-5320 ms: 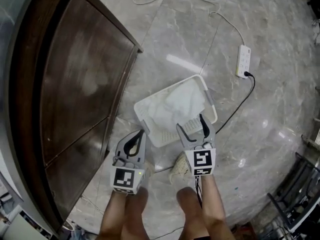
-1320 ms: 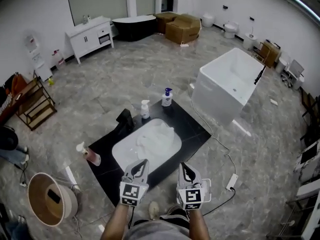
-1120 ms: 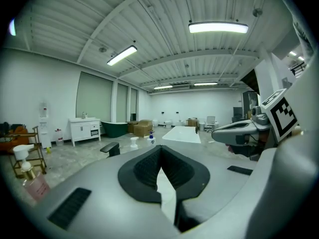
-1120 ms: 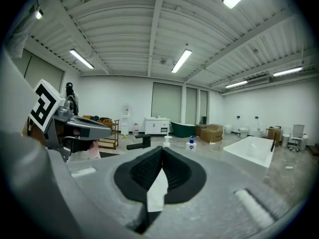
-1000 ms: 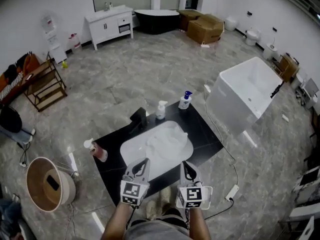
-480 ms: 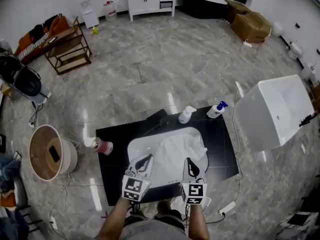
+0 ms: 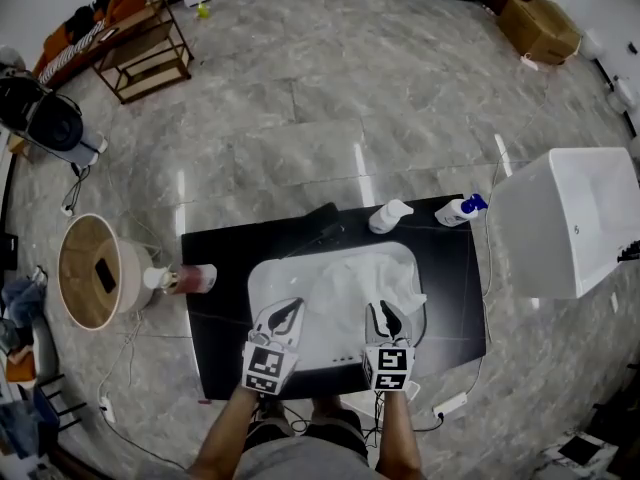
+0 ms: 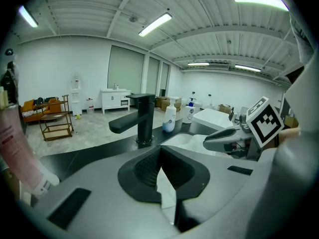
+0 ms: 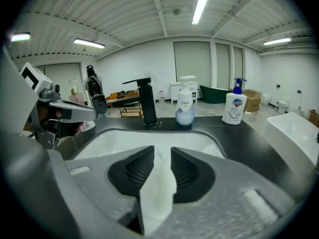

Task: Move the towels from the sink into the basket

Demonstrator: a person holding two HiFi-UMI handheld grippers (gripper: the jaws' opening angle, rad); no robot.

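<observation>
While white towels (image 7: pixel 368 274) lie heaped in the sink (image 7: pixel 262 286), left gripper (image 7: pixel 288 308) closed, empty, right gripper (image 7: pixel 386 310) just opening narrowly, empty.

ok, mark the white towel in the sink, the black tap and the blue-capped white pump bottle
white crumpled towel (image 7: pixel 372 276), head view, middle of the heap
black square tap (image 8: pixel 145 120), left gripper view, its upright column
white pump bottle with blue cap (image 9: pixel 235 108), right gripper view, its labelled body
</observation>
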